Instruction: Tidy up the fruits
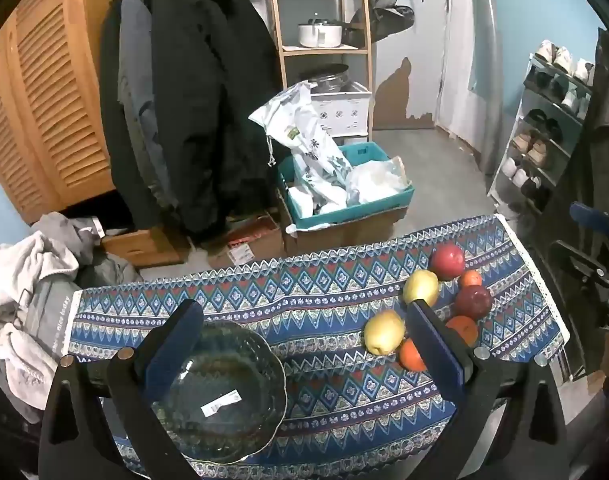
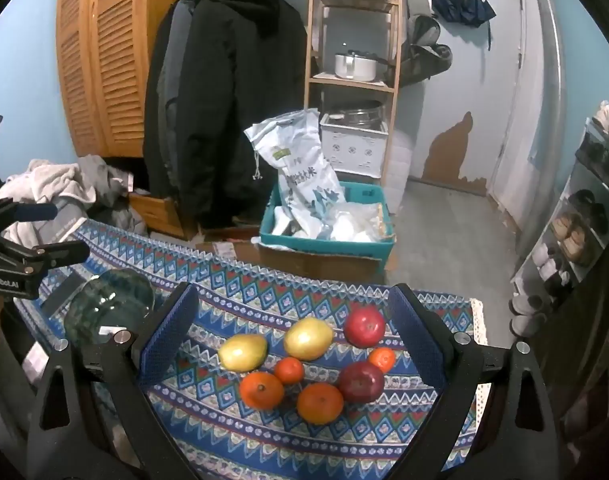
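Right tool (image 2: 288, 340) wide open, empty, above fruit (image 2: 308, 338), glass bowl (image 2: 108, 304) left, unobstructed

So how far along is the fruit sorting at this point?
Nothing looks done: the glass bowl is empty. Nothing is in hand either; the left hand-held gripper and right hand-held gripper are both open. All eight fruits remain on the patterned cloth: two yellow, two red, four orange.

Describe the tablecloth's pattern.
The blue woven tablecloth carries geometric bands of diamonds and zigzags, with red and white accents; the right wrist view shows it best.
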Available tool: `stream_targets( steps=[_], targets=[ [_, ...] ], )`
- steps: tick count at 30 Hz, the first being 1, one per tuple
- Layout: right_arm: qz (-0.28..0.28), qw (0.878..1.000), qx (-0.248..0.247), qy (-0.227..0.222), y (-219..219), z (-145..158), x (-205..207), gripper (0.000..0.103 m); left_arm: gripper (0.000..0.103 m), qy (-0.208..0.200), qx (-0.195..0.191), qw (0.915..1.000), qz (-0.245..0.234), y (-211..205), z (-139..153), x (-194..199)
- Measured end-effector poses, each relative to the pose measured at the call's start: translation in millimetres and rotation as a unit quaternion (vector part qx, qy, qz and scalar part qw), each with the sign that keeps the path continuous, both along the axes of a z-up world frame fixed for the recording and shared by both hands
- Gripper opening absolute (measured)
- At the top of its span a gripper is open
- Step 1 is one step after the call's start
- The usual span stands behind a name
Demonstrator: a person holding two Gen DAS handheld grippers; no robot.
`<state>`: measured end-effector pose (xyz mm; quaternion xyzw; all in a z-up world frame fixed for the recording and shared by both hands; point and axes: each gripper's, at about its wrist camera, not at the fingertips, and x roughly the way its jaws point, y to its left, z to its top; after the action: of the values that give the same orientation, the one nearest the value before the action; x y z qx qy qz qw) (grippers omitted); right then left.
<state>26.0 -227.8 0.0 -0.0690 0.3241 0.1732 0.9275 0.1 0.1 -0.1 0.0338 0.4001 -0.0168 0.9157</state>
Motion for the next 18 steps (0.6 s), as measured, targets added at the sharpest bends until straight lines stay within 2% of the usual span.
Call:
stream_targets(
  steps=[10, 11, 15, 18],
  targets=[
    [0.001, 1.0, 0.0, 0.002, 0, -1, -1, 0.094, 0.102, -0.003, -0.001, 1.0, 0.002, 4, 6, -6],
    [0.001, 1.0, 0.0, 0.001, 0, -2, -2, 0.094, 0.102, -0.001, 0.007, 1.0, 0.007, 3, -3, -4],
    [0.0, 1.0, -0.003, 0.005, 0, -2, -1, 0.094, 0.102, -0.003, 0.003, 0.9999, 0.009, 6, -5, -6],
    [0.0, 1.0, -0.003, 0.005, 0, -1, -1, 0.094, 0.102, -0.001, 0.005, 1.0, 0.005, 3, 2, -2]
  ],
)
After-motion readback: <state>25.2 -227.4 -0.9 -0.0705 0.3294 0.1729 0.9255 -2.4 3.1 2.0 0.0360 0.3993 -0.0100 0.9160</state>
